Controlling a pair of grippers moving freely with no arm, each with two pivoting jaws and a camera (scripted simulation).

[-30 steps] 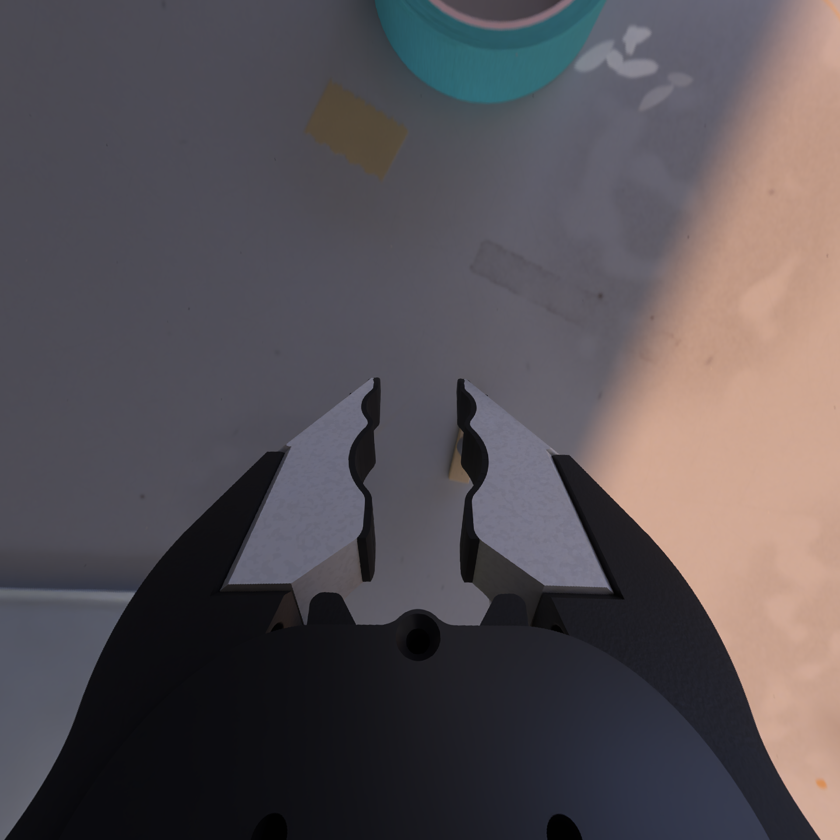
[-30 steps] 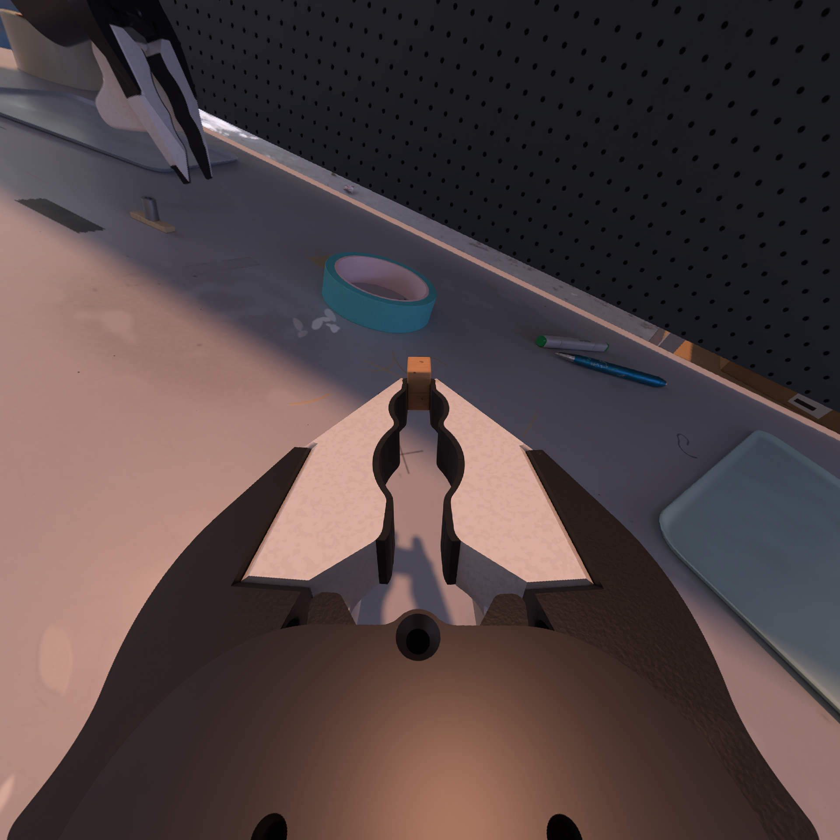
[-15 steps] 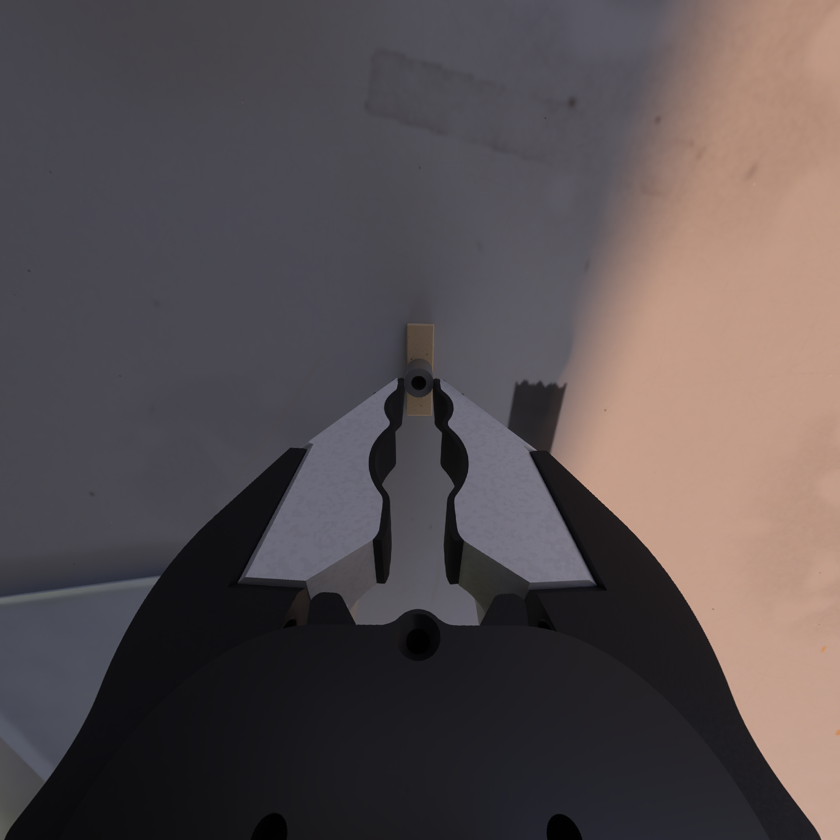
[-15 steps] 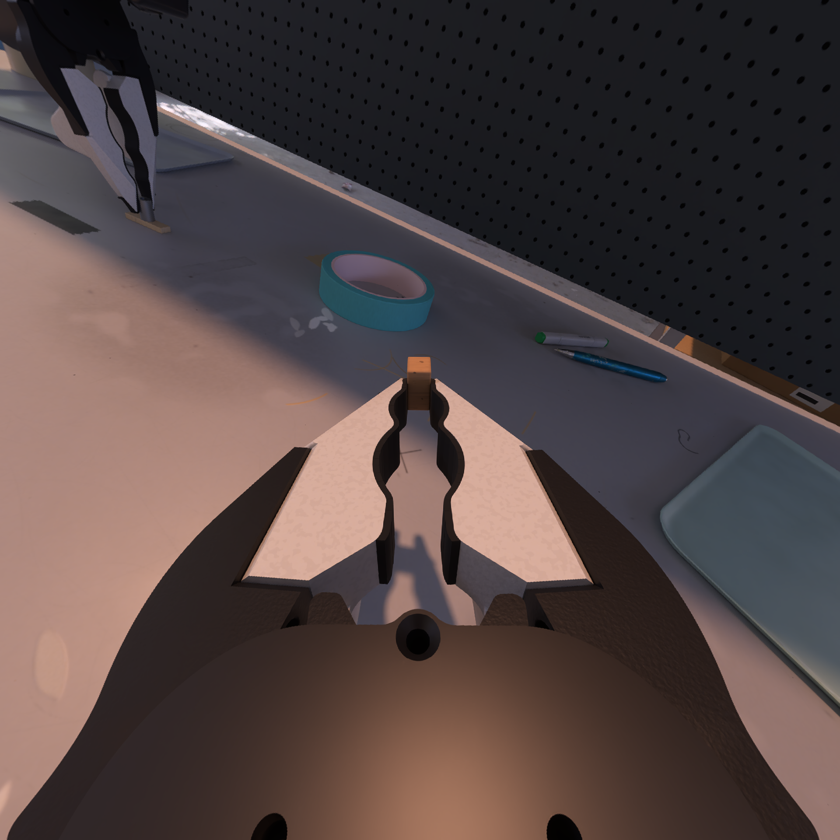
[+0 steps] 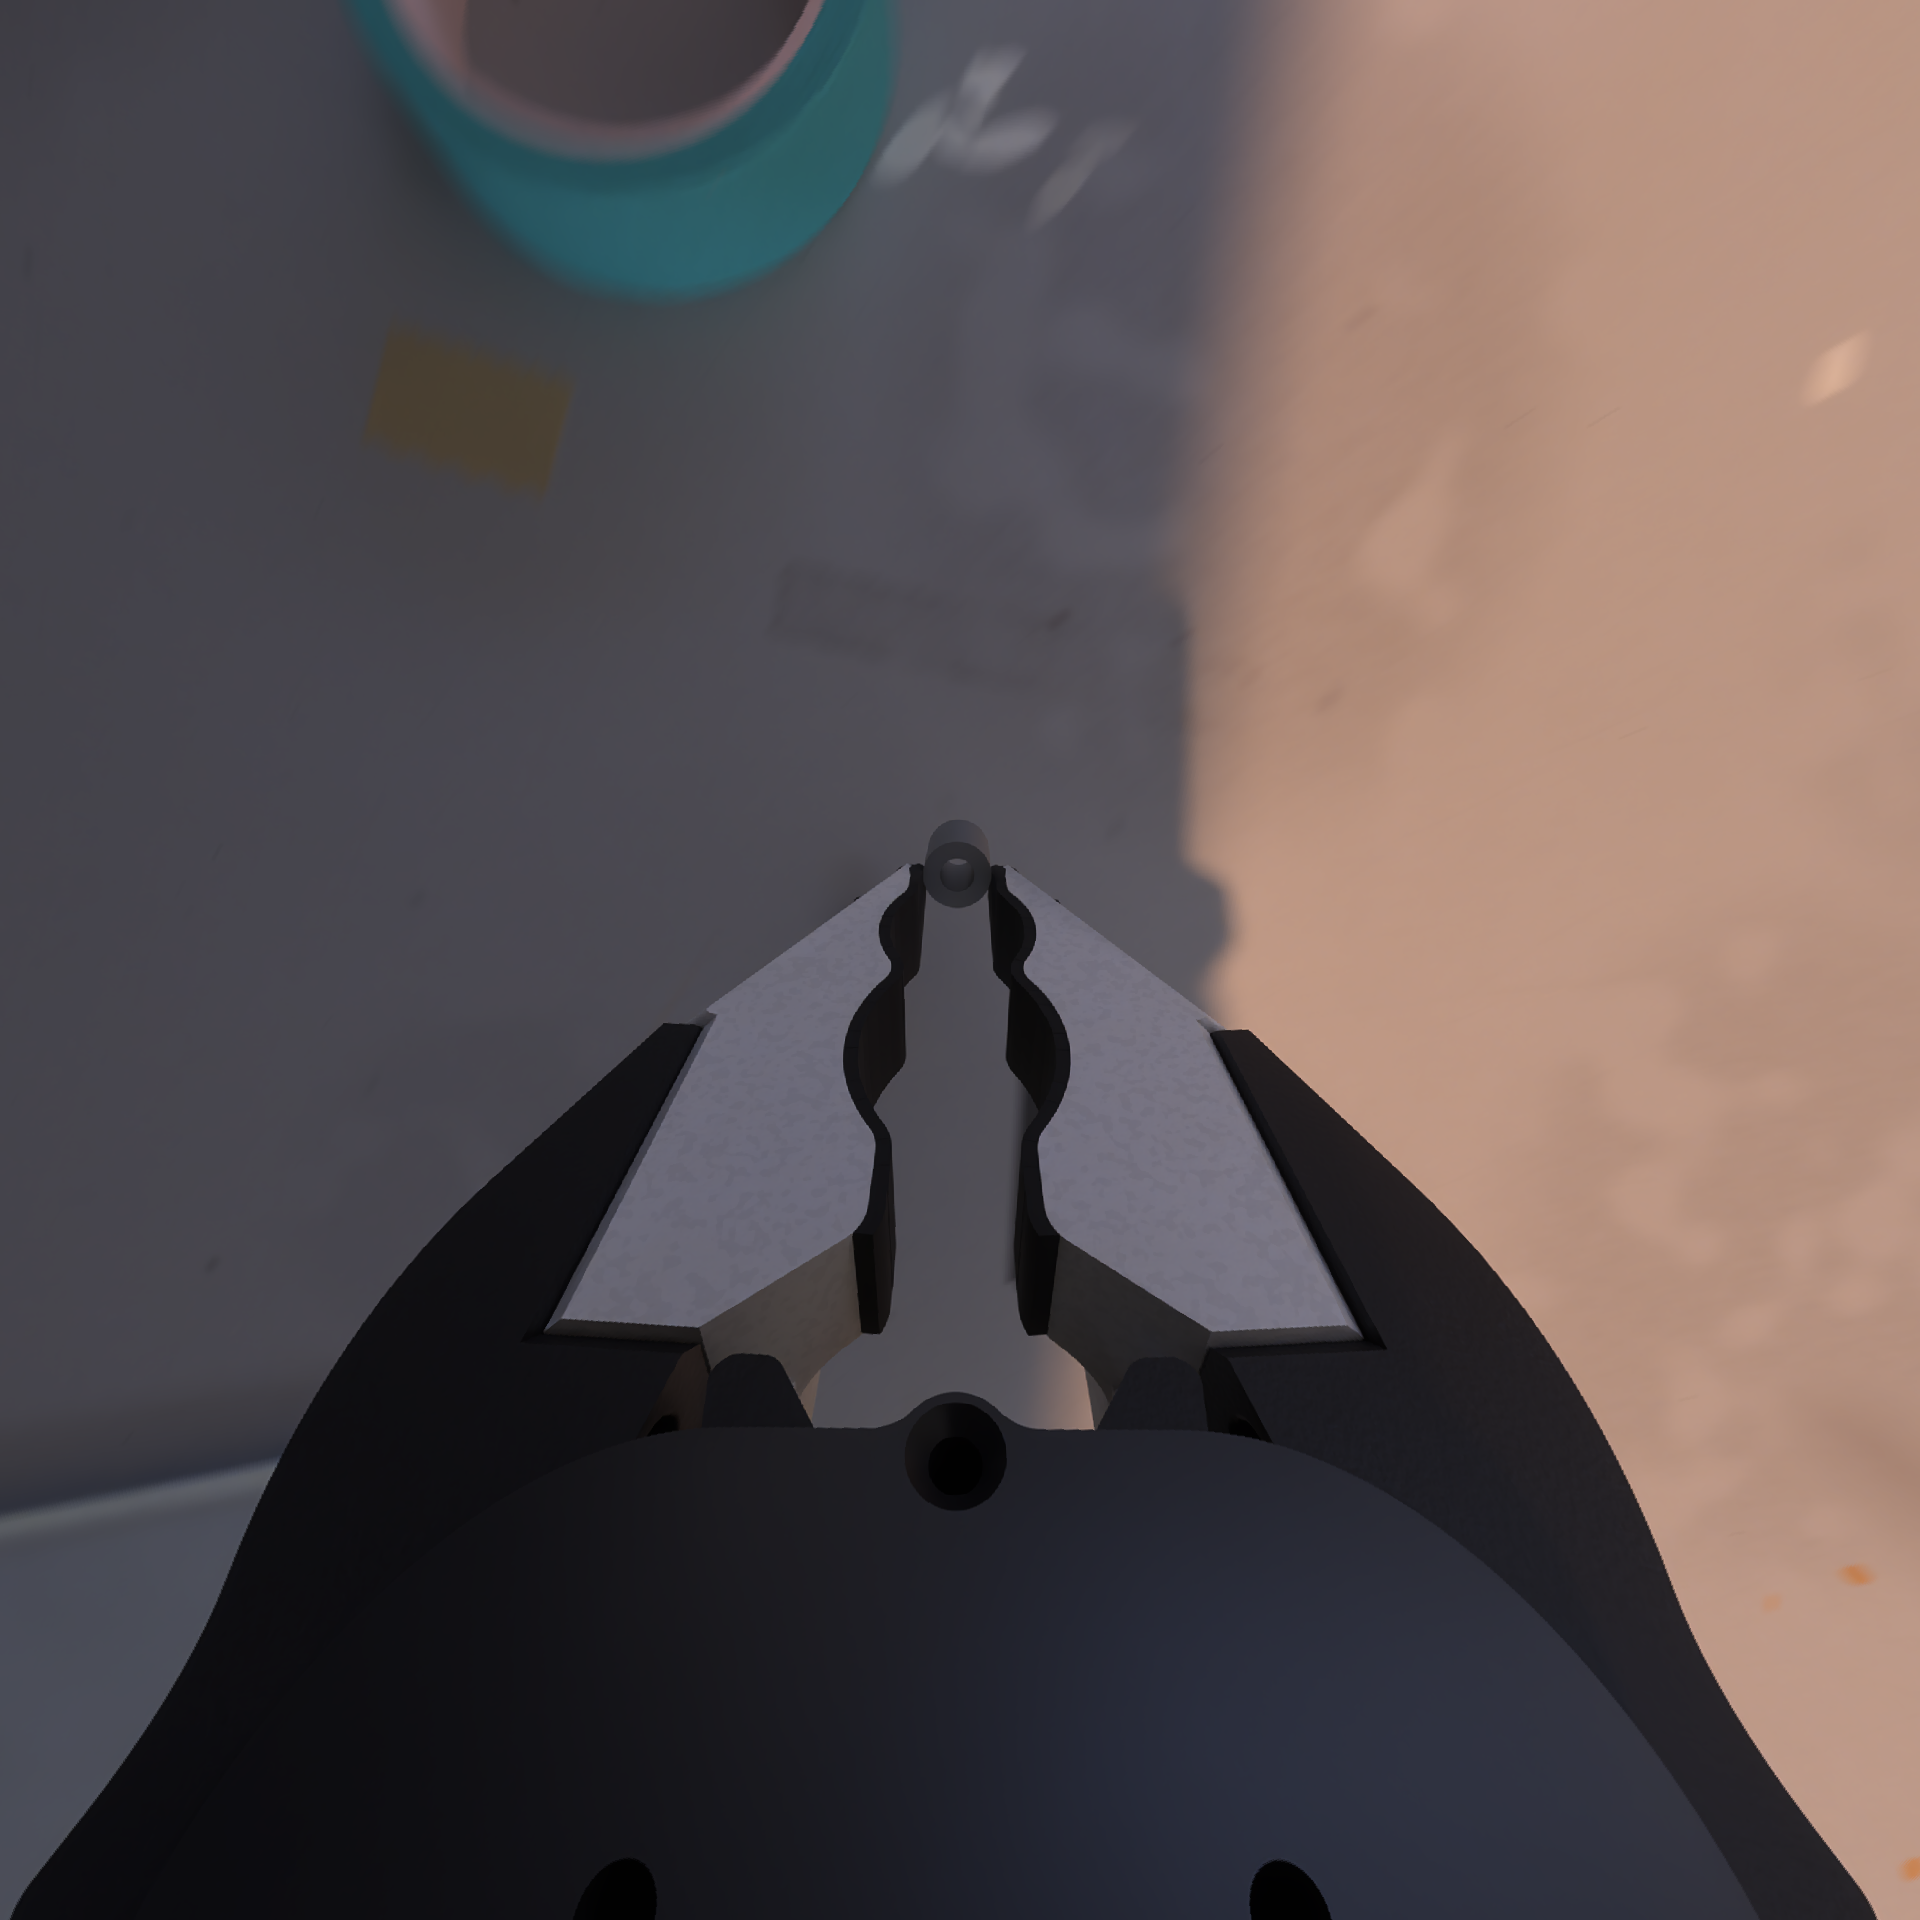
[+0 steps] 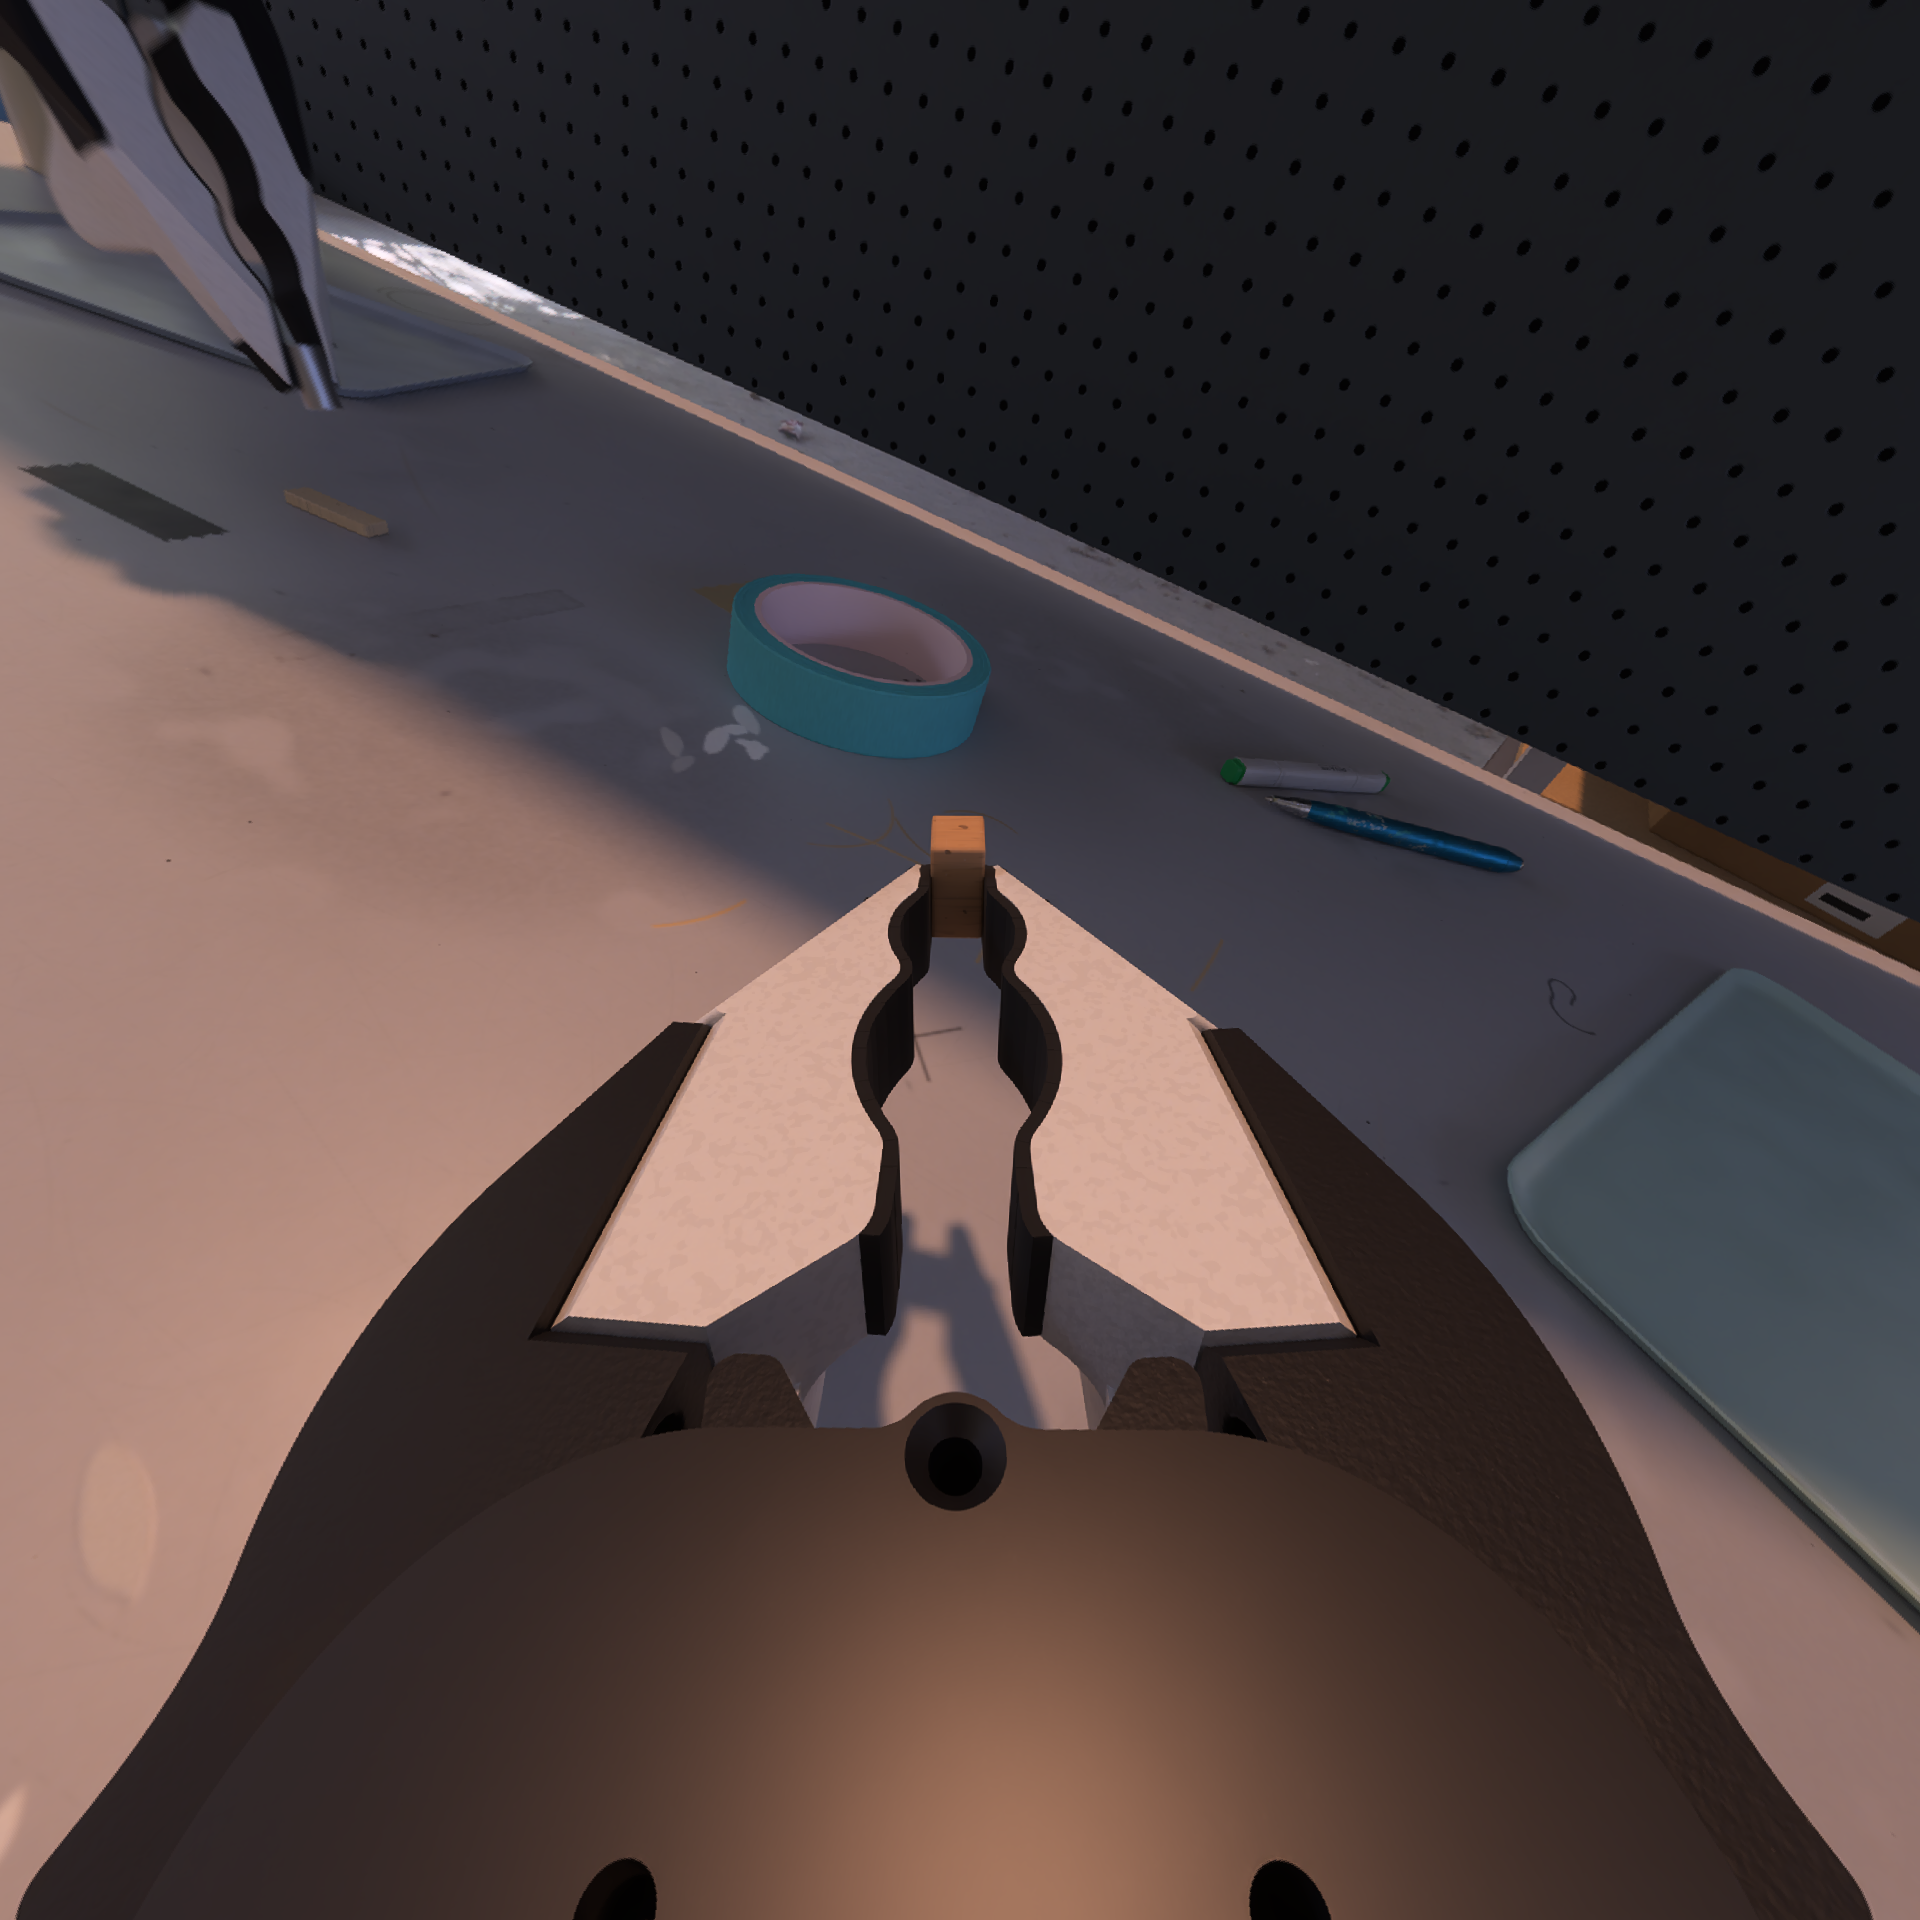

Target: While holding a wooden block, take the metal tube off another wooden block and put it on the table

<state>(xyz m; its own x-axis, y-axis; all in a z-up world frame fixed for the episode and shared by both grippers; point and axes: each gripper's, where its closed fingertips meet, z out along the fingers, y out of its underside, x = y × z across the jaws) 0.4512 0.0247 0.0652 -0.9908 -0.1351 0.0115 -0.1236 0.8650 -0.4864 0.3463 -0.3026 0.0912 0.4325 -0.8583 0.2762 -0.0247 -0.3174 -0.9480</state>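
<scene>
1. Grey metal tube [image 5: 957,880], short and hollow, sat clamped between the jaws of the left gripper [image 5: 957,883], lifted clear of the flat pale wooden block [image 6: 335,512] lying at ten o'clock on the grey tabletop [image 6: 1195,935].
2. The right gripper [image 6: 957,883] had its jaws clamped on the small orange-brown wooden block [image 6: 957,878].
3. Lowering the tube gently, away from the teal tape roll [image 6: 857,665], would likely stop it rolling.
4. Half a second before, the tube stood on its block; it had since come up.
</scene>
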